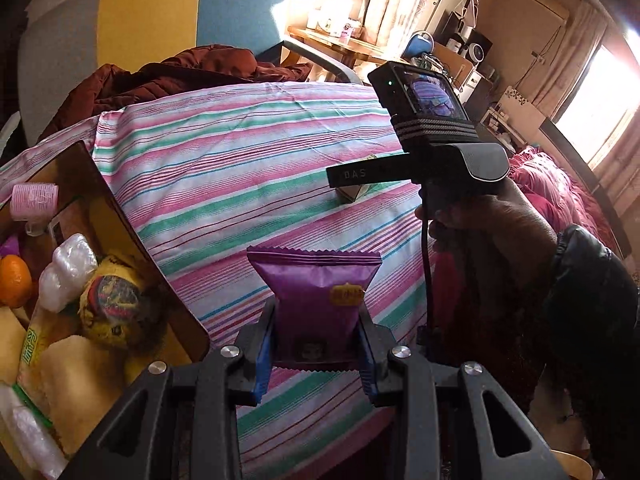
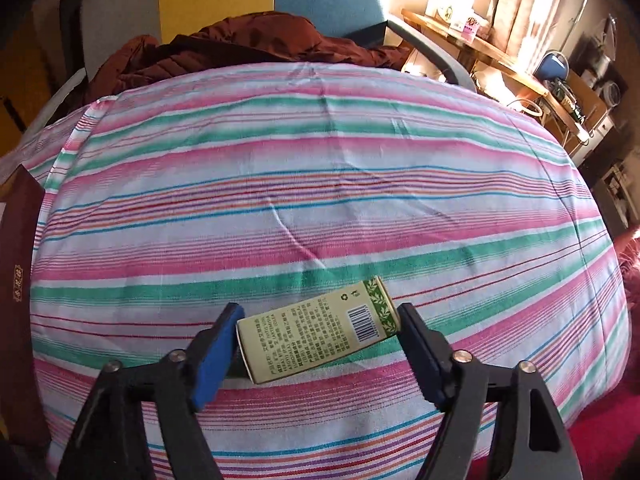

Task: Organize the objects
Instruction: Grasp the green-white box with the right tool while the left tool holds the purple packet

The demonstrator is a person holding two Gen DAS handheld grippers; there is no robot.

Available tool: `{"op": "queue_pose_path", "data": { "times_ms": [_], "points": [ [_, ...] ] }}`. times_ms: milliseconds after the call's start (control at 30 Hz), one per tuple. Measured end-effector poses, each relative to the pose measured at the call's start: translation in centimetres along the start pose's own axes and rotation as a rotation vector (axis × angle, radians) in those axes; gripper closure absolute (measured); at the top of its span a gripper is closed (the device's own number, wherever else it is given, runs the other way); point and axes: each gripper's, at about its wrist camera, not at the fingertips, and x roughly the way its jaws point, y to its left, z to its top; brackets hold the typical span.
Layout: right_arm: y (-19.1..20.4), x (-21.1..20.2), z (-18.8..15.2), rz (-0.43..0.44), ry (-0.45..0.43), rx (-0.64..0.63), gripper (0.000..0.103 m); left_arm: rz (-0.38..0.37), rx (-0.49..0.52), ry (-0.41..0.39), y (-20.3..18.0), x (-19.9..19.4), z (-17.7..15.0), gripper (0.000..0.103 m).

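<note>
A purple snack packet (image 1: 316, 292) stands upright between the blue pads of my left gripper (image 1: 316, 356), which is shut on its lower half, above the striped bedsheet (image 1: 240, 152). A green-and-cream printed box (image 2: 320, 328) lies on its side on the sheet. My right gripper (image 2: 318, 320) spans it lengthwise, with one pad against each end. In the left wrist view, a hand (image 1: 480, 216) holds the right gripper's handle, and the box (image 1: 354, 192) shows partly beneath a finger.
An open cardboard box (image 1: 116, 220) at the left holds an orange (image 1: 14, 280), a pink hair roller (image 1: 34, 200) and several wrapped snacks. A dark red jacket (image 2: 248, 44) lies at the far edge. A pink blanket (image 1: 548, 184) lies to the right.
</note>
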Motion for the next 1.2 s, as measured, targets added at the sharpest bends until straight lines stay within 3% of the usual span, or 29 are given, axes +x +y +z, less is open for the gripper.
{"op": "queue_pose_path", "data": {
  "times_ms": [300,500,867,1200],
  "points": [
    [-0.2,-1.9,0.0,0.037,-0.069,0.026,0.026,0.064,-0.052,-0.061,1.4,-2.6,-0.7,0.068],
    [0.1,-3.0,0.0,0.07,-0.104,0.023,0.026,0.175,-0.106,-0.163,3.6,-5.8,-1.0,0.068],
    [1.5,-4.4,-0.3,0.172,-0.152,-0.015,0.026,0.361,-0.165,-0.22,7.1,-8.5,-2.7,0.068],
    [2.3,-4.2,-0.8,0.184,-0.125,-0.035,0.026,0.391,-0.225,-0.22,9.4,-9.7,-4.5,0.068]
  ]
}}
